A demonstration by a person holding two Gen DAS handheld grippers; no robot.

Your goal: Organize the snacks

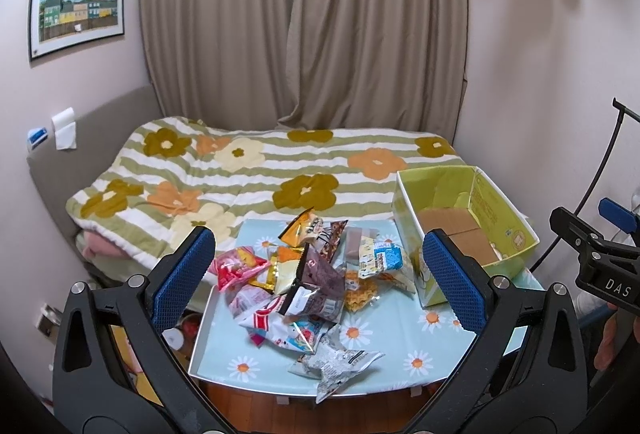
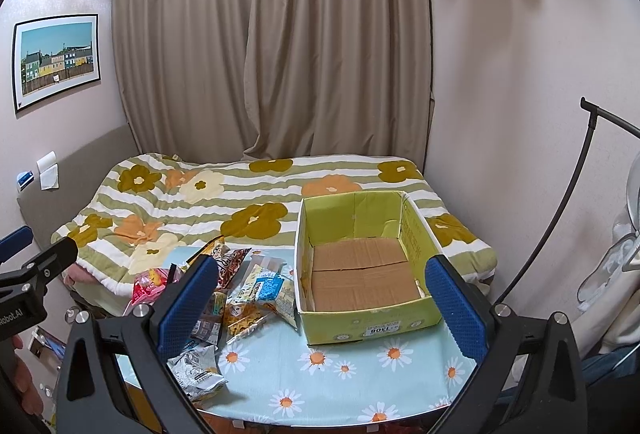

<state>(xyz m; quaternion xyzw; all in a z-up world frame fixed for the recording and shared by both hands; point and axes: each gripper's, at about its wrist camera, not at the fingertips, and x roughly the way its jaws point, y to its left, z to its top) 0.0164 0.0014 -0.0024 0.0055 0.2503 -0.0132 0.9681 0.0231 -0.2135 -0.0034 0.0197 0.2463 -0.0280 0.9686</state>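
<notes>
Snack packets [image 1: 304, 274]: glossy plastic film, crinkled, some foil-like sheen. Box [image 2: 360, 266]: cardboard, printed green walls, raw brown matt floor. Surface covering [image 2: 340, 374]: smooth daisy-print sheet, slight sheen. Left gripper [image 1: 320, 282] and right gripper [image 2: 320, 306]: matt black plastic frames, dimpled blue rubbery pads [image 1: 184, 278], shiny metal screws. Quilt [image 1: 240, 170]: soft matt cloth. Curtain [image 1: 304, 18]: matt woven cloth.

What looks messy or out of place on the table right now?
The snack packets lie in a jumbled heap, one crinkled grey packet at the table's front edge. The green box beside them holds none.
</notes>
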